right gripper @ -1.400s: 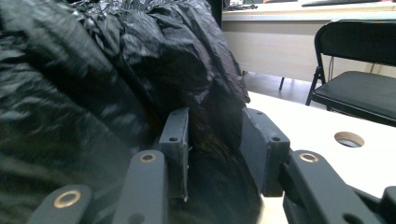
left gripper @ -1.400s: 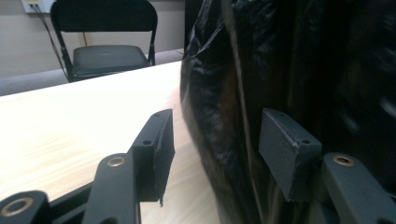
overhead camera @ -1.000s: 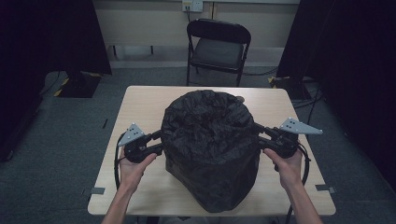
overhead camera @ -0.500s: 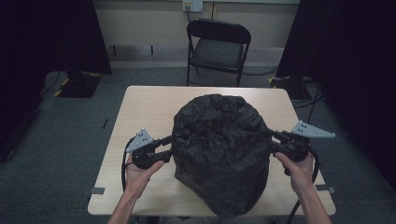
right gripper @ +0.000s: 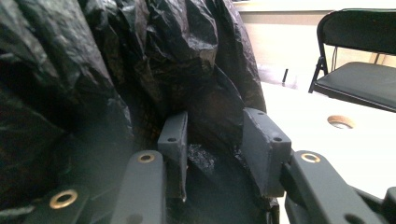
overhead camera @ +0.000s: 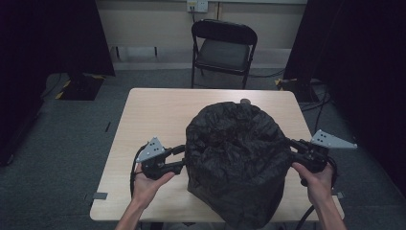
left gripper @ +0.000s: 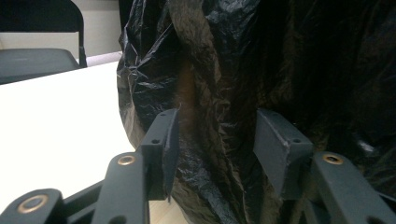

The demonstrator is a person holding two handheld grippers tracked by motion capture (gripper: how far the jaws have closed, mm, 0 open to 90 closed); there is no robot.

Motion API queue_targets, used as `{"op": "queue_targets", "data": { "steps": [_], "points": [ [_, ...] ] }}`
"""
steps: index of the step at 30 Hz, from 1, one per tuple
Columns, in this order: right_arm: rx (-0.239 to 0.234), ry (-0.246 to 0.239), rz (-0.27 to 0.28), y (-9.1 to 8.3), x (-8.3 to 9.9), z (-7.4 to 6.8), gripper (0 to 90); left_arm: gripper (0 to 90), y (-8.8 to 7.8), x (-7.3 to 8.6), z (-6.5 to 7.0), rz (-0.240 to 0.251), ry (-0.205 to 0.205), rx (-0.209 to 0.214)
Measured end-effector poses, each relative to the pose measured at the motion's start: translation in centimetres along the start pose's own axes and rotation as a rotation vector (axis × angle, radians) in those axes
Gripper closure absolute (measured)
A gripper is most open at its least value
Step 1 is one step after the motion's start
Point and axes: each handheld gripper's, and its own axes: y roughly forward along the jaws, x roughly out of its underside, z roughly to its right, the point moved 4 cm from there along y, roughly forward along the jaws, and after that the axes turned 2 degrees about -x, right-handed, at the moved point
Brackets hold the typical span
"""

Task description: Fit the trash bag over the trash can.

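Shift rightward and toward the near edge of the desk (overhead camera: 153, 110) since a second ago: black bag (overhead camera: 234, 158) carried over from the middle, now sitting on the right half, with its lower end hanging past the near edge. Carried along with it on either flank: left gripper (overhead camera: 183, 158) and right gripper (overhead camera: 290, 147), both hands further right than before. More bare wood to the left of the bag than earlier.

Clamped from the left by the left gripper, a thick vertical fold of plastic filling the gap between its pads in the left gripper view; jaws just opened a little further, yet with the fold between them. Clamped from the right by the right gripper, pads set on crumpled plastic in the right gripper view, at a middling width.

Looks bulky and rounded, taller than both grippers. Glossy, crinkled black plastic with many creases and folds, puckered at the top. Faint brownish tint showing through the thin film near the left pads. Contents hidden.

Beyond the far edge of the desk, black folding chair (overhead camera: 222, 48) facing it.
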Motion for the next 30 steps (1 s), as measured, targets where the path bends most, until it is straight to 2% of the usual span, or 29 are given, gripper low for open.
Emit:
{"op": "queue_targets", "data": {
  "steps": [3,4,6,8,11,13,17,21,24,28,30],
  "points": [
    [0.011,0.002,-0.002,0.0,0.0,0.1,55.2,41.8,0.0,0.0,-0.2,-0.004,0.006,-0.016],
    [0.021,0.008,-0.002,0.0,-0.1,0.2,50.0,37.5,-0.1,0.0,-0.3,-0.008,0.010,-0.031],
    [0.042,0.030,0.012,-0.3,-0.3,0.4,46.7,31.2,-0.3,-0.1,-0.5,-0.015,0.012,-0.064],
    [0.056,0.025,0.016,-0.7,-0.4,0.4,44.2,26.2,-0.7,0.0,-0.8,-0.029,0.008,-0.079],
    [0.075,0.017,0.022,-1.4,-0.7,0.5,41.1,22.3,-1.5,0.4,-1.6,-0.055,0.018,-0.117],
    [0.080,0.018,0.029,-1.9,-0.9,0.6,39.7,21.2,-2.1,0.9,-2.2,-0.068,0.007,-0.136],
    [0.083,0.018,0.042,-2.6,-1.2,0.7,38.2,18.3,-3.1,2.9,-3.4,-0.123,-0.010,-0.173],
    [0.060,-0.007,0.046,-3.3,-1.9,0.0,41.3,16.4,-3.7,5.8,-4.6,-0.194,-0.014,-0.213],
    [0.042,-0.031,0.057,-3.8,-2.8,-0.6,48.8,16.0,-3.4,7.8,-5.3,-0.270,-0.015,-0.222],
    [0.024,-0.072,0.074,-4.2,-4.4,-1.8,53.6,15.9,-2.8,10.1,-6.0,-0.350,-0.019,-0.236],
    [0.033,-0.081,0.080,-4.4,-5.0,-2.1,52.9,16.1,-2.5,11.0,-6.1,-0.400,-0.003,-0.241]
  ]
}}
